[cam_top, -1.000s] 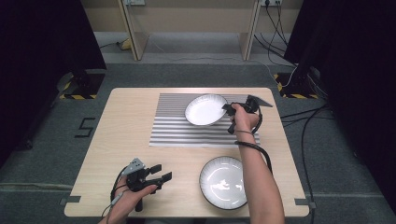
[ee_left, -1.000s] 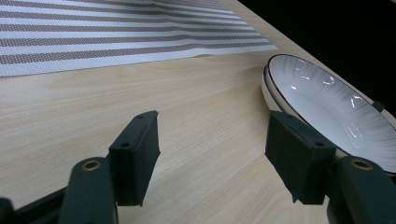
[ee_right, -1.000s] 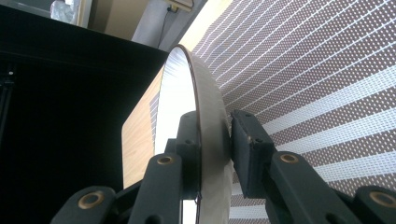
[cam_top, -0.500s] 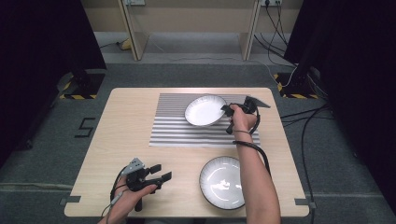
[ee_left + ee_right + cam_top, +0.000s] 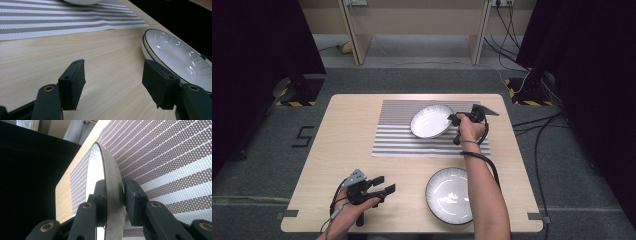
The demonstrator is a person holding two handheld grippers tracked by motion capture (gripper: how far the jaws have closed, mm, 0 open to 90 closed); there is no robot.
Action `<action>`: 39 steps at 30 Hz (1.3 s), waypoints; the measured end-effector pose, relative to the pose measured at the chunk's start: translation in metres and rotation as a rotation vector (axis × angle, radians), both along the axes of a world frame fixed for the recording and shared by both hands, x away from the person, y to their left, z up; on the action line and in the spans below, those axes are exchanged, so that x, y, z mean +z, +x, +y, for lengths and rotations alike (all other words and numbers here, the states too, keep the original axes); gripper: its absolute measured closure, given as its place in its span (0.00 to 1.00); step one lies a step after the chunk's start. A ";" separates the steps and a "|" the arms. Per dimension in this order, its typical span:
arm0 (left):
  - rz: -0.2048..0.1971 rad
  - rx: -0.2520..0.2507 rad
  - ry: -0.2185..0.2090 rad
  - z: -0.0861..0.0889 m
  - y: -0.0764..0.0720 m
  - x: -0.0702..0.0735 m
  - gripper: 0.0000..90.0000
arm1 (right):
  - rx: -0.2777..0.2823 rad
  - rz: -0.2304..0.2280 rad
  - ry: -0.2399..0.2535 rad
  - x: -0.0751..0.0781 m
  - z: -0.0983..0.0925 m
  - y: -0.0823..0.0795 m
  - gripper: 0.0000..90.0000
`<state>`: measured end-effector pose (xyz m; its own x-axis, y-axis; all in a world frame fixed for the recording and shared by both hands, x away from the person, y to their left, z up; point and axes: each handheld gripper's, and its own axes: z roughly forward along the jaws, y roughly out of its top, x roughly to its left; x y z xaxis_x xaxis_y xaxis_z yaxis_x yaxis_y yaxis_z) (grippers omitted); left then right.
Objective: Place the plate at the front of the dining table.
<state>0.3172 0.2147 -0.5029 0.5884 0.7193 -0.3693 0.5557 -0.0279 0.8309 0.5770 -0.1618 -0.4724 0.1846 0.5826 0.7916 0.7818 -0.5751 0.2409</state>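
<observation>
right gripper [image 5: 454, 120]: fingers pinching rim of plate [image 5: 431, 121] on striped mat [image 5: 397, 136] | left gripper [image 5: 381, 186]: fingers spread, nothing between, near mat's front-left corner

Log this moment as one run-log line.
right gripper: jaws astride white bowl rim, just opening | bowl: on striped mat | left gripper: open, empty

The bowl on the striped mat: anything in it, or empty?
Empty: the bowl shows a bare white inside from above. The right gripper has its rim between the jaws.
</observation>
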 end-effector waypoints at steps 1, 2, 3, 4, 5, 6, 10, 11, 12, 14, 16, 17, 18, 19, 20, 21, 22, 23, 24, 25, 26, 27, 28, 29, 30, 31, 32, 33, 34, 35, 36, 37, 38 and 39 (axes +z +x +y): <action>0.000 0.000 0.000 0.000 0.000 0.000 0.38 | 0.000 0.000 0.000 0.000 0.000 0.000 0.81; 0.000 0.000 0.000 0.000 0.000 0.000 0.38 | 0.000 0.000 0.000 0.000 0.000 0.000 0.81; 0.000 0.000 0.000 0.000 0.000 0.000 0.38 | -0.002 0.000 -0.001 -0.001 -0.001 0.000 0.81; 0.000 -0.001 0.001 0.000 0.000 0.000 0.38 | -0.003 0.001 -0.004 -0.001 -0.001 0.000 0.81; 0.000 -0.001 0.001 0.000 0.000 0.000 0.38 | -0.003 0.001 -0.004 -0.001 -0.001 0.000 0.81; 0.000 -0.001 0.002 0.000 0.000 0.000 0.38 | -0.004 0.003 -0.009 -0.002 -0.001 0.000 0.81; -0.001 -0.002 0.004 0.000 0.000 0.000 0.38 | -0.005 0.006 -0.022 -0.004 -0.002 0.000 0.83; -0.001 -0.003 0.005 0.000 0.000 0.000 0.38 | -0.003 0.007 -0.025 -0.005 -0.003 0.000 0.83; 0.000 -0.003 0.005 0.000 0.000 -0.001 0.38 | -0.005 0.010 -0.025 -0.005 -0.003 0.001 0.83; -0.001 -0.003 0.004 0.000 0.000 0.000 0.38 | -0.012 0.019 -0.027 -0.006 -0.004 0.000 0.83; -0.001 -0.003 0.005 0.000 0.000 0.000 0.38 | -0.015 0.015 -0.044 -0.006 -0.004 0.001 0.82; -0.001 -0.003 0.005 0.000 0.000 0.000 0.38 | -0.015 0.015 -0.044 -0.006 -0.004 0.001 0.82; -0.001 -0.002 0.004 0.000 0.000 0.000 0.38 | -0.021 0.015 -0.054 -0.006 -0.006 0.000 0.82; -0.001 -0.004 0.006 0.000 0.000 0.000 0.38 | -0.021 0.015 -0.054 -0.006 -0.006 0.000 0.82; -0.001 -0.004 0.005 -0.001 0.000 0.000 0.38 | -0.023 0.016 -0.059 -0.006 -0.006 0.000 0.82; -0.001 -0.006 0.005 -0.001 0.000 0.000 0.38 | -0.028 0.018 -0.075 -0.007 -0.009 0.000 0.82; -0.001 -0.007 0.005 -0.001 0.000 0.000 0.38 | -0.029 0.018 -0.081 -0.008 -0.010 -0.001 0.81; -0.001 -0.007 0.004 -0.002 0.000 -0.001 0.38 | -0.034 0.022 -0.089 -0.009 -0.011 -0.001 0.80; -0.001 -0.007 0.004 -0.002 0.000 -0.001 0.38 | -0.039 0.022 -0.100 -0.010 -0.012 -0.001 0.81; -0.001 -0.008 0.005 -0.002 0.000 -0.001 0.38 | -0.039 0.027 -0.096 -0.010 -0.013 -0.002 0.80; -0.001 -0.008 0.005 -0.002 0.000 -0.001 0.38 | -0.039 0.027 -0.096 -0.010 -0.013 -0.002 0.80; 0.000 -0.009 0.006 -0.002 0.000 -0.001 0.38 | -0.042 0.027 -0.076 -0.012 -0.014 -0.002 0.80; 0.001 -0.008 0.007 -0.002 0.000 -0.001 0.38 | -0.038 0.030 -0.079 -0.012 -0.014 -0.002 0.78; 0.001 -0.008 0.007 -0.002 0.000 -0.001 0.38 | -0.038 0.030 -0.079 -0.012 -0.014 -0.002 0.78; 0.000 -0.007 0.007 -0.002 0.000 -0.001 0.38 | -0.037 0.025 -0.072 -0.012 -0.014 -0.002 0.75; -0.001 -0.006 0.005 -0.002 0.000 -0.001 0.38 | -0.037 0.025 -0.072 -0.012 -0.014 -0.002 0.75; -0.002 -0.004 0.005 -0.001 0.000 0.000 0.38 | -0.039 0.019 -0.084 -0.011 -0.014 -0.003 0.73; -0.002 -0.002 0.004 -0.001 0.000 -0.001 0.38 | -0.040 0.018 -0.086 -0.011 -0.013 -0.003 0.72; 0.000 0.001 0.002 0.000 0.000 -0.001 0.38 | -0.042 0.013 -0.089 -0.010 -0.014 -0.004 0.71; 0.000 0.001 0.002 0.000 0.000 -0.001 0.38 | -0.042 0.013 -0.089 -0.010 -0.014 -0.004 0.71; -0.001 0.002 0.002 0.000 0.000 0.000 0.38 | -0.056 0.010 -0.093 -0.010 -0.016 -0.005 0.67; -0.001 0.002 0.002 0.000 0.000 0.000 0.38 | -0.057 0.009 -0.095 -0.009 -0.017 -0.006 0.67; -0.002 0.003 0.003 0.001 0.000 0.000 0.38 | -0.057 0.009 -0.095 -0.009 -0.017 -0.006 0.67; -0.002 0.003 0.003 0.000 0.000 0.000 0.38 | -0.060 0.006 -0.100 -0.009 -0.019 -0.007 0.66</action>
